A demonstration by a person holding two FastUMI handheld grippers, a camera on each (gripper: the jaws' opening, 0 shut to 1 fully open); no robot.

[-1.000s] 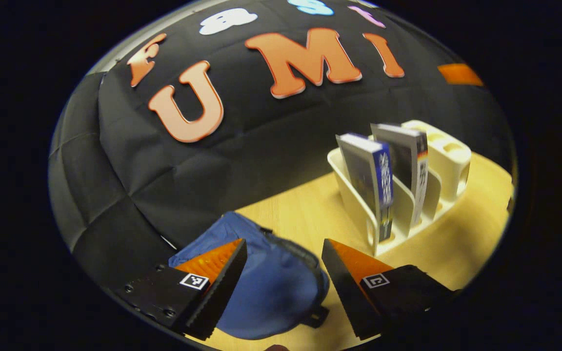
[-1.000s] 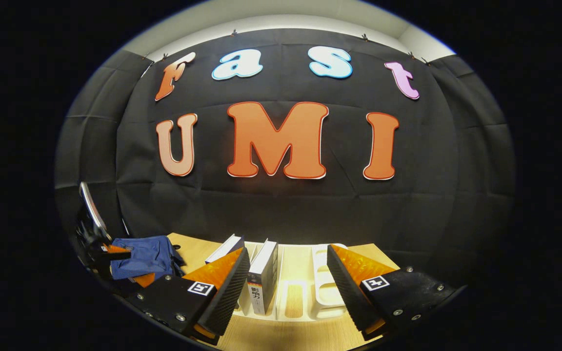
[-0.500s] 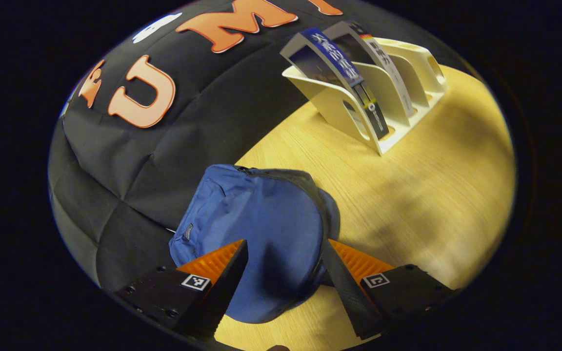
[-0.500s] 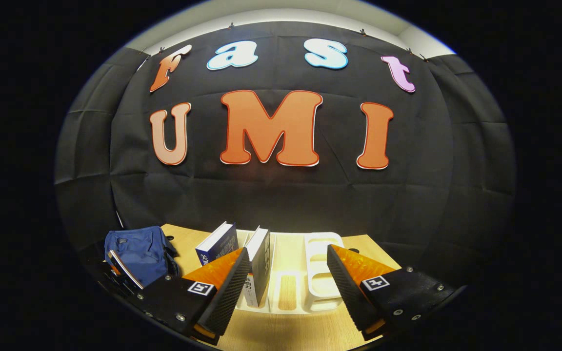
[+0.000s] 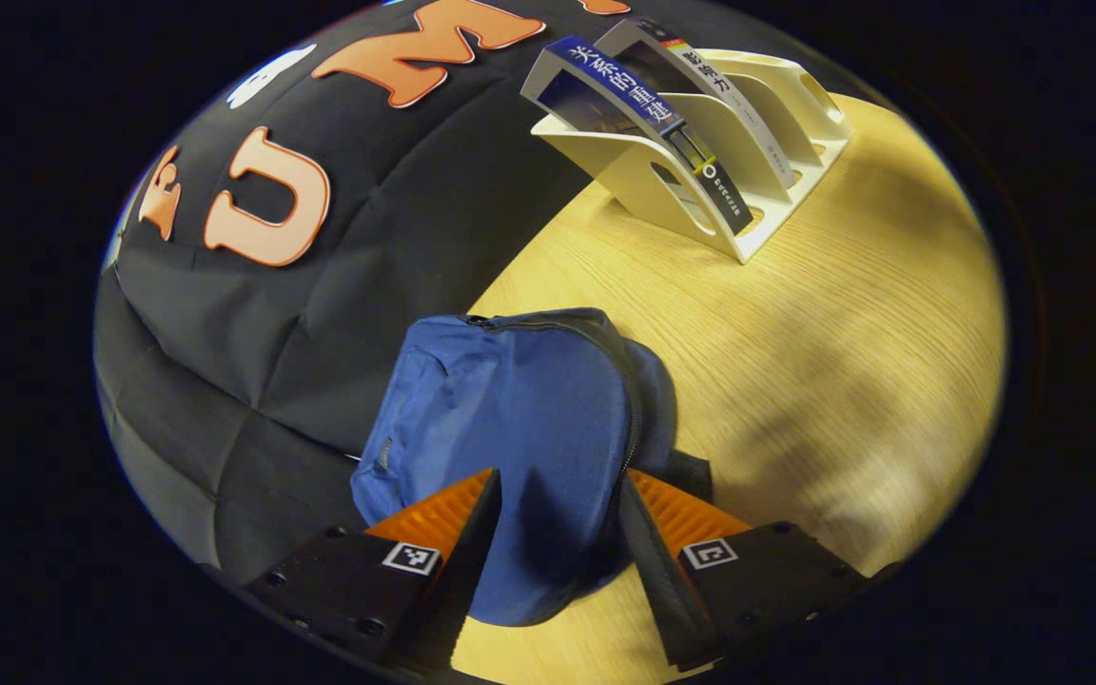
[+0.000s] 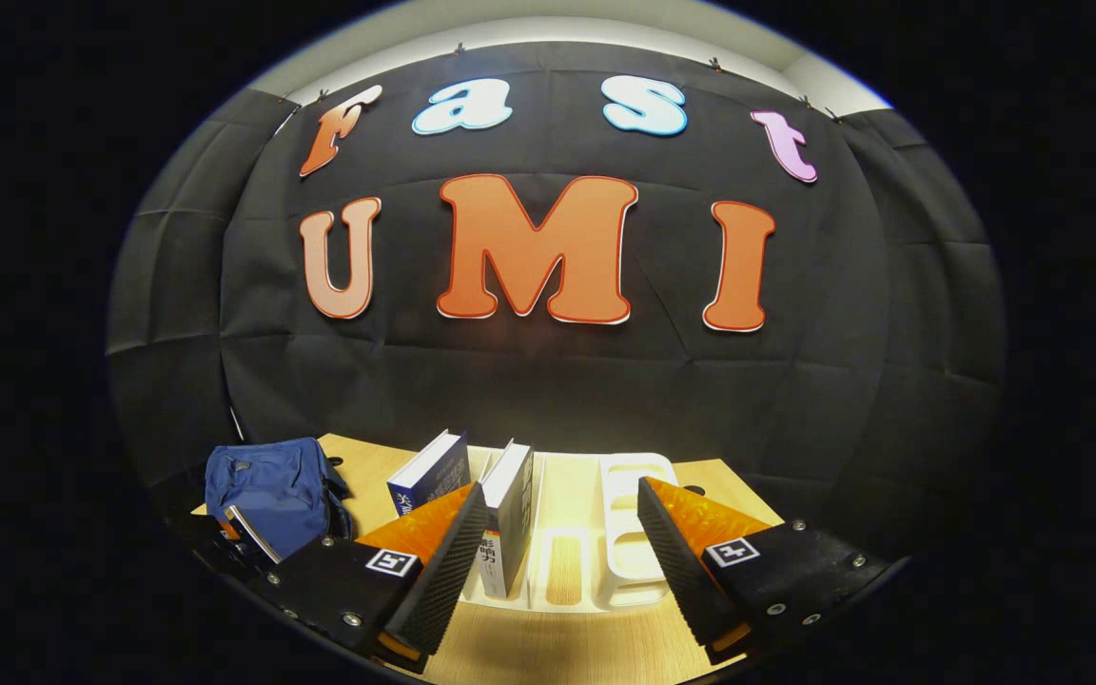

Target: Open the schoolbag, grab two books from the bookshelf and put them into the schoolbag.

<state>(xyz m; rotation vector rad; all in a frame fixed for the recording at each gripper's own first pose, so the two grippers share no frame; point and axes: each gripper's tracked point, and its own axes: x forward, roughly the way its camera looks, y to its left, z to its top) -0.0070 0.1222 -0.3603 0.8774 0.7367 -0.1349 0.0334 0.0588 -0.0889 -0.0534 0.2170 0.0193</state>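
Right now the left gripper point(image 5: 557, 533) hovers, fingers spread, over the closed schoolbag point(image 5: 519, 419) lying on the surface point(image 5: 795, 362); missing the zipper could drag the soft bag. Right gripper point(image 6: 562, 552) gapes before the bookshelf point(image 6: 638, 533)

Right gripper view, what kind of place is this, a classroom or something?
Likely a staged recording booth, not a real classroom: black cloth wall hangs close behind a small wooden table holding just a blue schoolbag and a white bookshelf with two books.
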